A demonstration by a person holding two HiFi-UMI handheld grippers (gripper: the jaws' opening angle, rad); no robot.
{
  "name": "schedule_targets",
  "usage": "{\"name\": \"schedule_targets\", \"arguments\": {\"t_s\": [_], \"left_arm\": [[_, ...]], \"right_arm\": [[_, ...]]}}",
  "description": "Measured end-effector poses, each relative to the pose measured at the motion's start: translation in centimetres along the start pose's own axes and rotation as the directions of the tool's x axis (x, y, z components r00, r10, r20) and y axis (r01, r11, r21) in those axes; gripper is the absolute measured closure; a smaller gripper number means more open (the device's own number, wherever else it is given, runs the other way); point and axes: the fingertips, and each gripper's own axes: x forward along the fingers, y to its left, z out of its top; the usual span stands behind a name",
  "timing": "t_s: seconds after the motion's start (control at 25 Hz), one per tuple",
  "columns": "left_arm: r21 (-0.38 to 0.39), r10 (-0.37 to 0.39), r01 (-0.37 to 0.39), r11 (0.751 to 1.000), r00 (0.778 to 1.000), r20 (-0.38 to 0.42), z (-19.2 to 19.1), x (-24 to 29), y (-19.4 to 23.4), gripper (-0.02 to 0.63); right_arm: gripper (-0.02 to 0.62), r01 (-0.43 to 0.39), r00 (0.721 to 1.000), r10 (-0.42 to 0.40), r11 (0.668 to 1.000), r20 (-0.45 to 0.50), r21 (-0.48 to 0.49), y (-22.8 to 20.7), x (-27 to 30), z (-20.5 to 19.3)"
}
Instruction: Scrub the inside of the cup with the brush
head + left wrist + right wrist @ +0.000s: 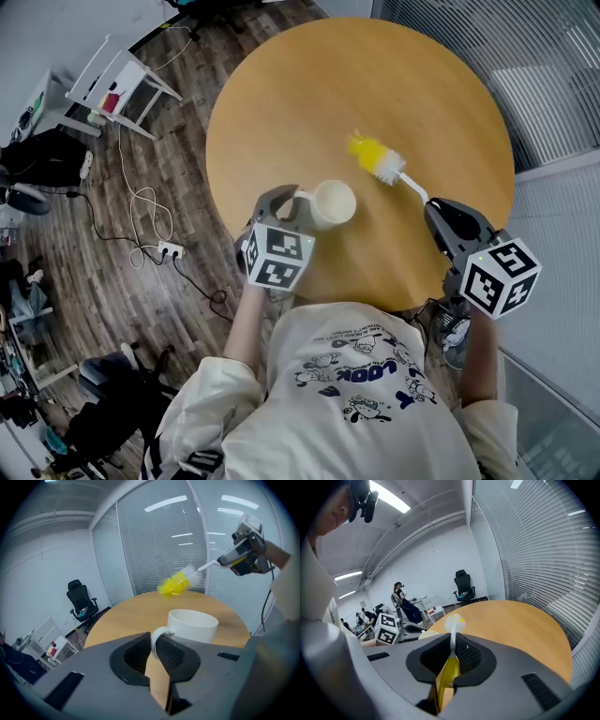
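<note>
A cream cup [334, 203] [192, 626] stands upright over the round wooden table [450, 103], mouth up. My left gripper [286, 204] [153, 649] is shut on the cup's handle [154, 639], which sits pinched between the two black pads. My right gripper [438, 212] [452, 653] is shut on the yellow handle of the brush [451, 668]. The brush's thin white stem runs up and left to its white and yellow bristle head [377, 158] [178, 582], which hangs above the table a little to the right of and beyond the cup, apart from it.
The table's near edge [375, 302] lies just before the person's chest. Left of the table on the wooden floor are a white rack [117, 89], cables with a power strip [169, 249] and chairs. A window wall with blinds [553, 84] stands at the right.
</note>
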Motion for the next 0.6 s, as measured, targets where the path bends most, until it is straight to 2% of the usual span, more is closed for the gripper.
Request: {"name": "schedule_targets", "arguments": {"t_s": [0.32, 0.6], "left_arm": [[-0.161, -0.032, 0.041, 0.986, 0.998, 0.058, 0.9, 0.3, -0.8, 0.569], [-0.235, -0.039, 0.059, 0.97, 0.995, 0.086, 1.0, 0.4, -2.3, 0.569]], "right_arm": [[0.551, 0.093, 0.989, -0.101, 0.992, 0.107, 0.082, -1.1, 1.5, -0.5], [0.551, 0.142, 0.973, -0.162, 0.982, 0.167, 0.122, -1.4, 2.4, -2.4]]}}
